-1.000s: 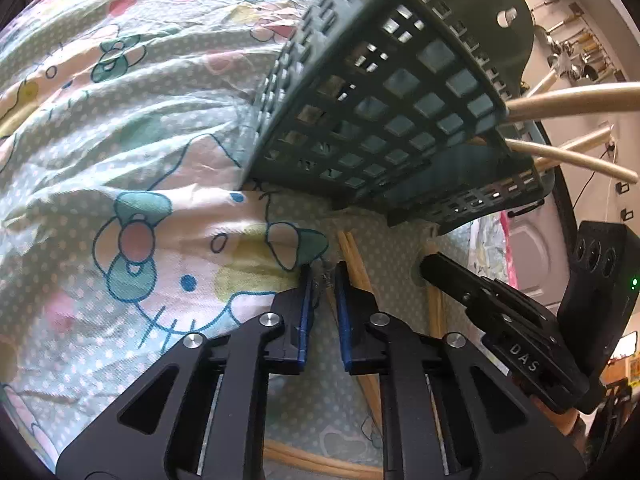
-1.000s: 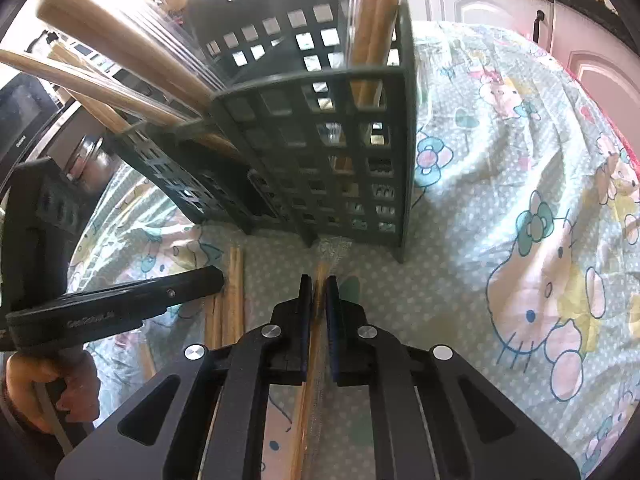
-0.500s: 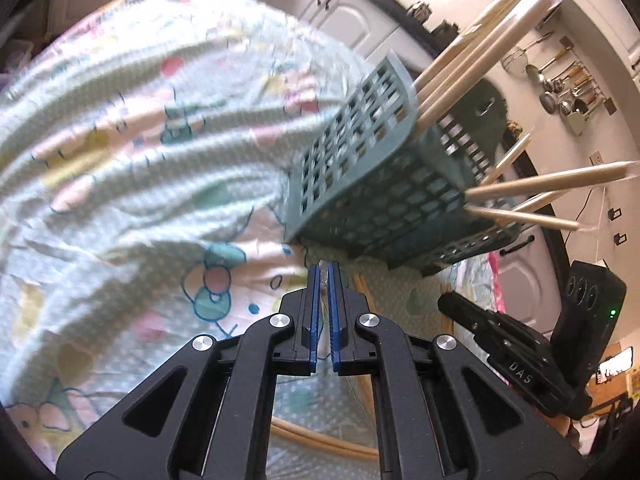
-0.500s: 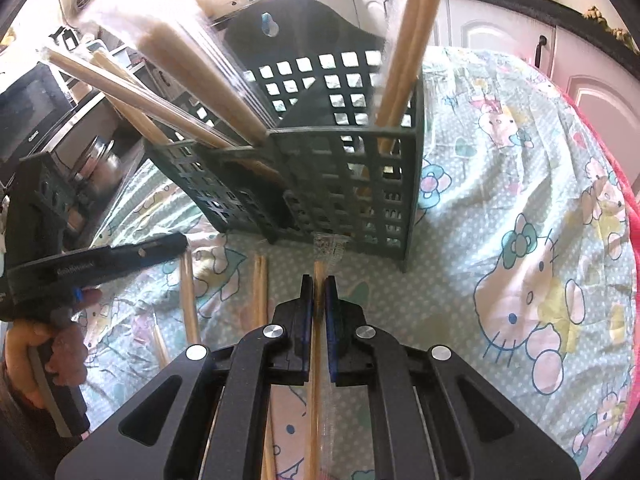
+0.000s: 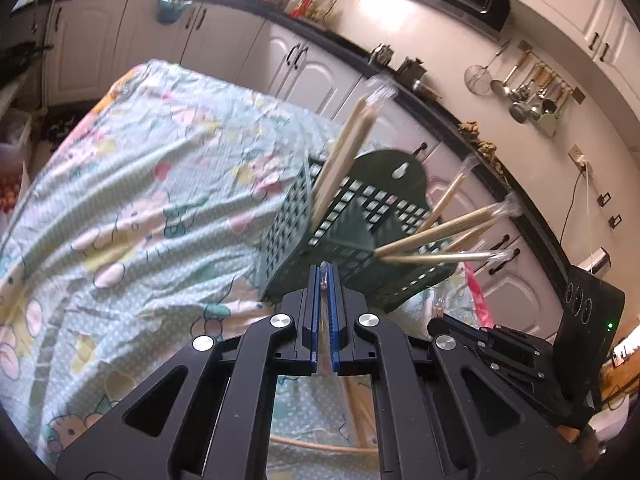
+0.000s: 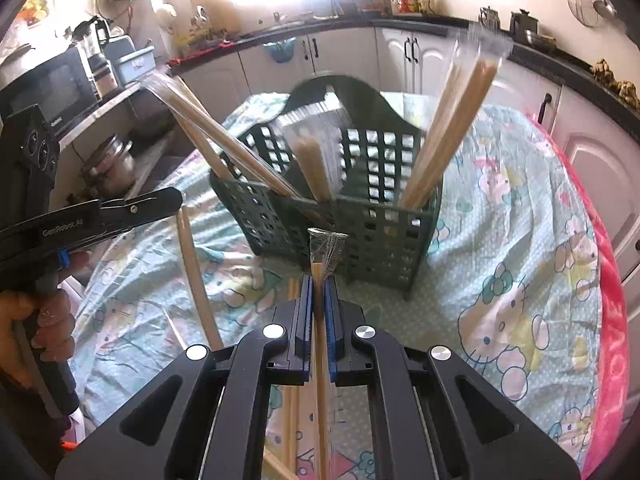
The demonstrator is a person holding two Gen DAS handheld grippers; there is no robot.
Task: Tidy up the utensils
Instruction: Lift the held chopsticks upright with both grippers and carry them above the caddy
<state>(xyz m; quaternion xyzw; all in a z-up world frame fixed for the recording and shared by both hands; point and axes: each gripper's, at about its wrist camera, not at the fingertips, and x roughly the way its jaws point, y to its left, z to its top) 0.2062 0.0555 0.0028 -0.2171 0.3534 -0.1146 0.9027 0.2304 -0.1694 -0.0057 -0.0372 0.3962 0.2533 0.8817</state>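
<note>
Right tongs (image 6: pixel 319 284) pinch a wrapped chopstick pair (image 6: pixel 320 340), aimed at the far green basket (image 6: pixel 376 236) for insertion; left tongs (image 5: pixel 325 276) pressed together on a wrapper edge.

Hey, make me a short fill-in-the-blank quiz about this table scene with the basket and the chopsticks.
1. The right gripper is shut on a wrapped pair of ____.
2. The slotted basket is dark ____ in colour.
3. The basket stands on a ____ printed with cartoon cats.
4. Other wrapped chopsticks stand leaning ____ the basket.

Missing words: chopsticks; green; tablecloth; inside
</note>
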